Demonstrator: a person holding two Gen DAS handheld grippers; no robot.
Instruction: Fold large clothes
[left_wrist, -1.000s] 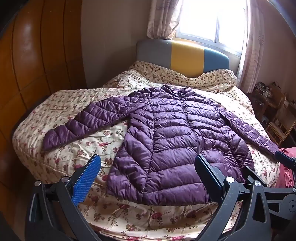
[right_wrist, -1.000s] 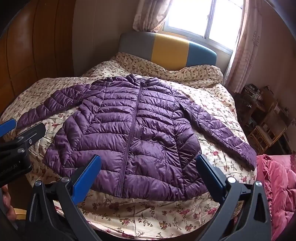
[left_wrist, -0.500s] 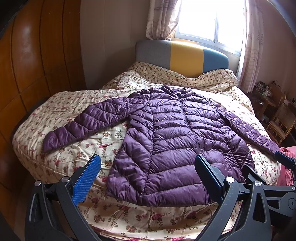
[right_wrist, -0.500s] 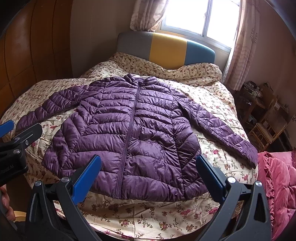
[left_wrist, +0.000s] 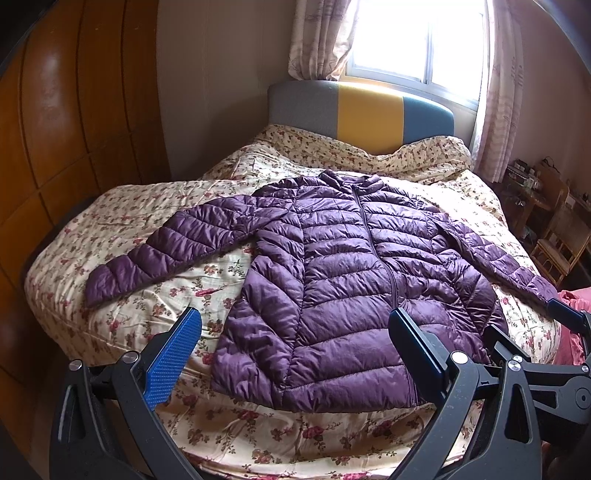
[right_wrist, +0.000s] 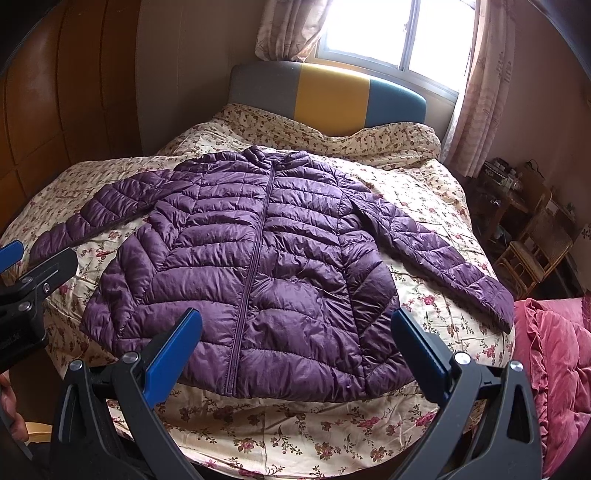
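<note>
Jacket (left_wrist: 343, 295) lies flat, zipped, front up across the middle of the frame on the bed (left_wrist: 258, 435), both sleeves splayed out to the sides, hem nearest the cameras; purple quilted shell looks puffy and slick. Folding not started, I'd say: left gripper (left_wrist: 291, 354) and right gripper (right_wrist: 295, 354) hover off the hem, fingers spread wide, holding nothing. Next move likely a sleeve pinched at the cuff and folded over the body.
</note>
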